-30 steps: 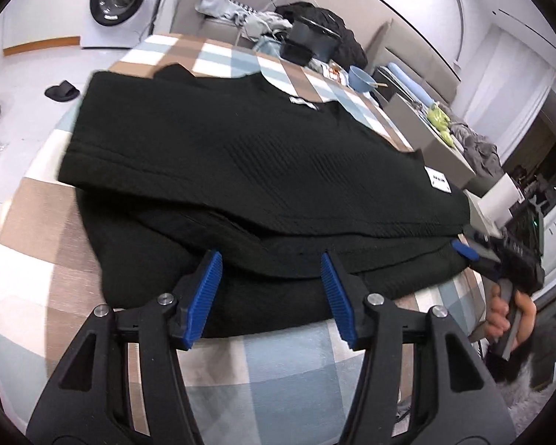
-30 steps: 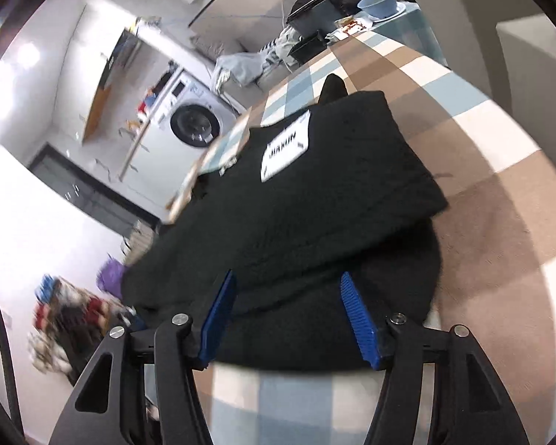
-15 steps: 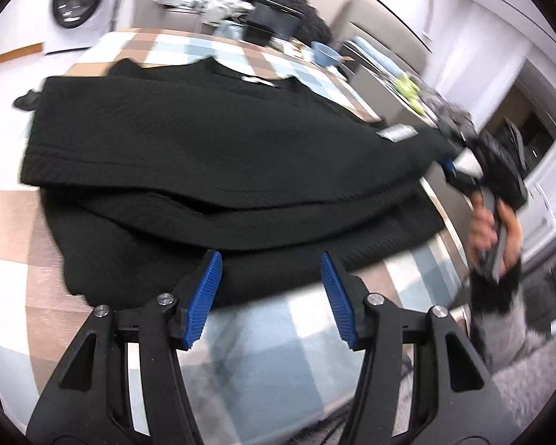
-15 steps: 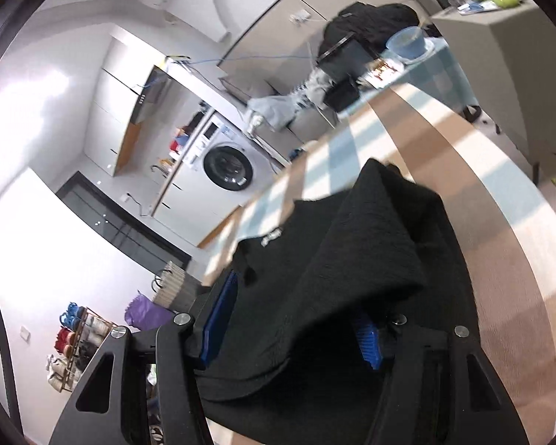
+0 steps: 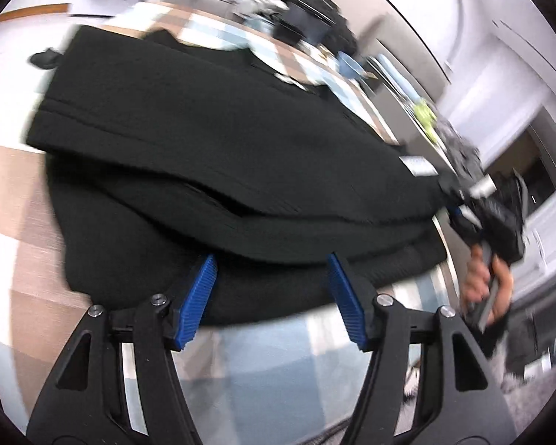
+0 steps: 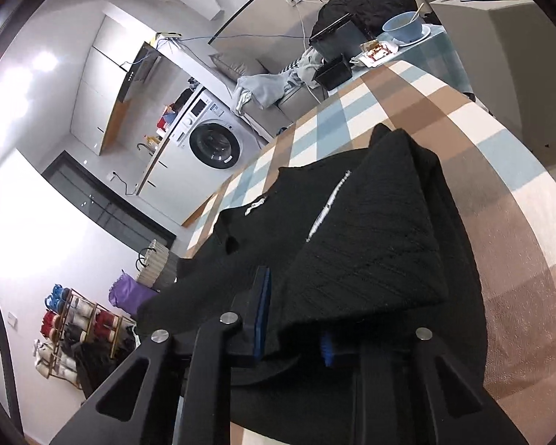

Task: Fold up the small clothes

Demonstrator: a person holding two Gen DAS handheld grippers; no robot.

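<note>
Checkered bench [image 6: 474, 118] near washing machine [image 6: 214, 143]; black sweater [image 5: 218, 141] spread folded across it. Left tool [image 5: 270, 296] released, blue pads at sweater's near edge, not gripping. Right tool [image 6: 293, 319] clenched on sweater corner, fabric bunched between pads. Blue bowl [image 6: 404, 26] at bench's far end.

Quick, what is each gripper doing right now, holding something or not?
Left gripper: open, holding nothing, its fingers at the near edge of the black sweater.
Right gripper: shut on the black sweater, a fold of it raised.
</note>
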